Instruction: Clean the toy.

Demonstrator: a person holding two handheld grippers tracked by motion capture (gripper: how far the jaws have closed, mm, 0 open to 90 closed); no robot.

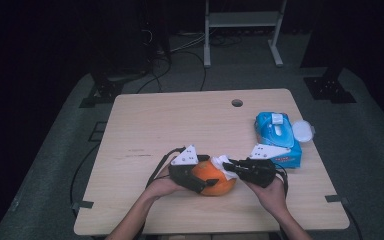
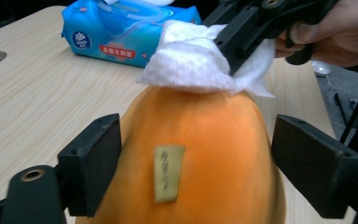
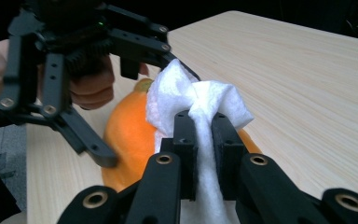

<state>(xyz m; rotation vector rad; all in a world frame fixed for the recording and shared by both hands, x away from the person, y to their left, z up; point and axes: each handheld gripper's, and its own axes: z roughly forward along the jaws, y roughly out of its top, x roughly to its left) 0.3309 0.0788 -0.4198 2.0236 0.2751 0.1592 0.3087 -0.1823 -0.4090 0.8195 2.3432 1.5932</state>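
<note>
Our right gripper [image 3: 200, 135] pinches the wipe [image 3: 200, 100] on the far end of the papaya [image 2: 200, 158]. Our left gripper [image 2: 196, 163] is spread around its sides, not squeezing.

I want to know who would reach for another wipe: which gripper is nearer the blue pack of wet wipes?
Right. The right gripper, shut on a white wipe over the orange papaya, sits just beside the blue pack of wet wipes. The left gripper straddles the papaya, farther away.
</note>
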